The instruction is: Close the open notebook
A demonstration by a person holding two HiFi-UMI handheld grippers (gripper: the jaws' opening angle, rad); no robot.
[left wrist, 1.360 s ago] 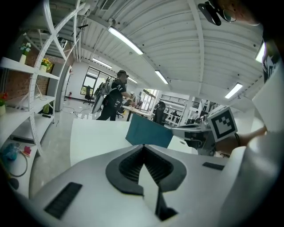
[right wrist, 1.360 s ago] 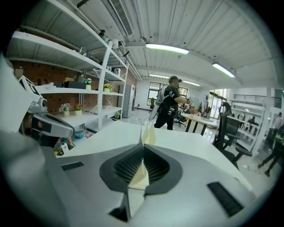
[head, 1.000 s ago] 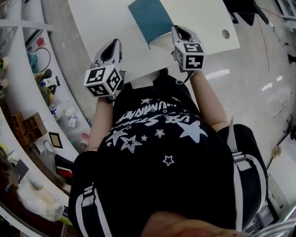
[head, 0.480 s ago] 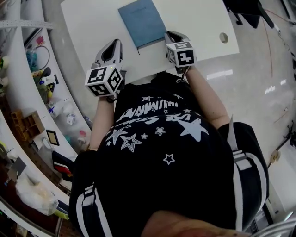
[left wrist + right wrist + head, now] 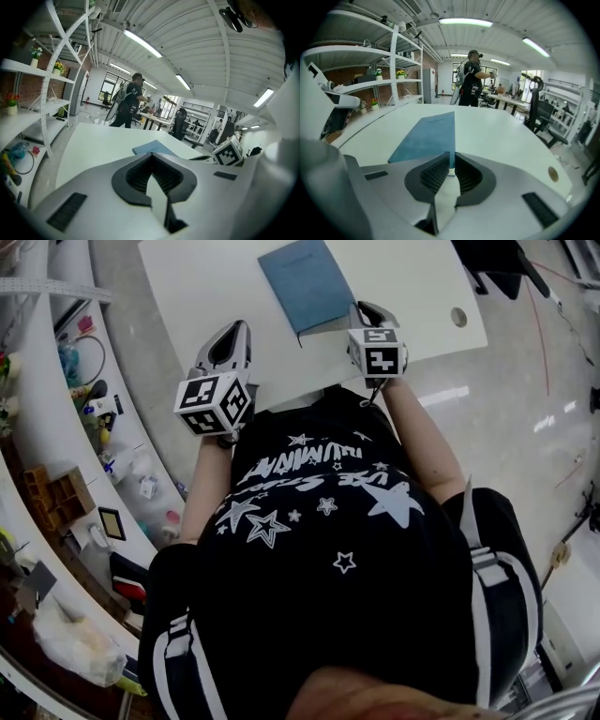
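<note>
L claw [image 5: 240, 327], marker cube at its back: grey jaws together at the tips, nothing btwn them, hovering over the bare white tabletop [image 5: 206, 287]. The flat rectangular blue-cover notebook [image 5: 307, 282] lies ahead of it & off to its right, well apart. The cover looks down flat, so the closing is prob. done or nearly so. R claw [image 5: 364, 307] sits at the notebook's near right corner, jaws pinched almost together on the cover's corner edge, as far as the right gripper view shows. Risks from here, my read: if R claw pulls away w/o letting go, the thin cover lifts again, or the whole notebook drags across the smooth top toward the near table edge. A hard pinch could crease the corner. If the cover isn't fully seated it may spring up on release, since L claw isn't close enough to press it down. Around: curved white shelving [image 5: 42, 418] w/ small clutter far to L claw's left; a person in dark clothes [image 5: 472, 77] well beyond the table, ahead of both claws; a small round hole [image 5: 457, 317] in the tabletop to R claw's right; glossy floor [image 5: 525, 362] past that. Nothing stands in either claw's way.
</note>
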